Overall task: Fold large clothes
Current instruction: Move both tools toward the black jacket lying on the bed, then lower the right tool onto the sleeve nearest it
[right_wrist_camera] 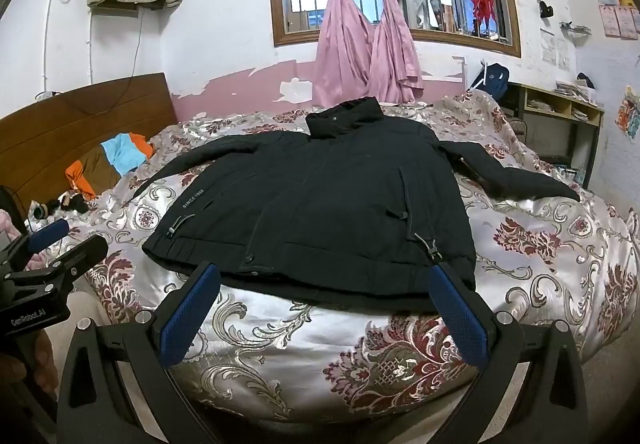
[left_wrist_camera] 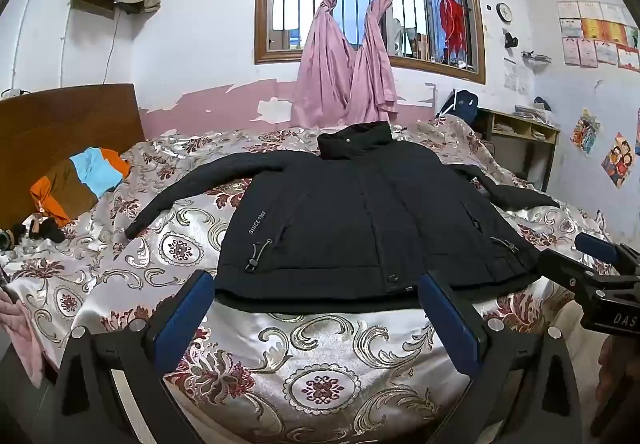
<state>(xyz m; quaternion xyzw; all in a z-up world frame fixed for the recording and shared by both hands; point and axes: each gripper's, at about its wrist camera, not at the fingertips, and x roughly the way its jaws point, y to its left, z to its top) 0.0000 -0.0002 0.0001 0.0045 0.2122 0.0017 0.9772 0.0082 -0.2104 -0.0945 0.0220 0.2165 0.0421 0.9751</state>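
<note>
Left wrist view: a black jacket [left_wrist_camera: 360, 211] lies flat on the bed [left_wrist_camera: 320, 356]; left hand-held gripper [left_wrist_camera: 316, 308] and right hand-held gripper [right_wrist_camera: 324, 300] are spread wide, holding nothing

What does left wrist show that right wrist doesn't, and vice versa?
Only the left wrist view: the right gripper at the right edge, and cartoon posters on the right wall.

Only the right wrist view: the left gripper at the left edge, marked GenRobot.AI.

Both: each view's own jaws open and empty just short of the hem, the black jacket lying flat and unfolded, front up, sleeves spread on the floral bedspread, the pink curtains, the barred window, the wooden headboard and the orange and blue clothes near it.
</note>
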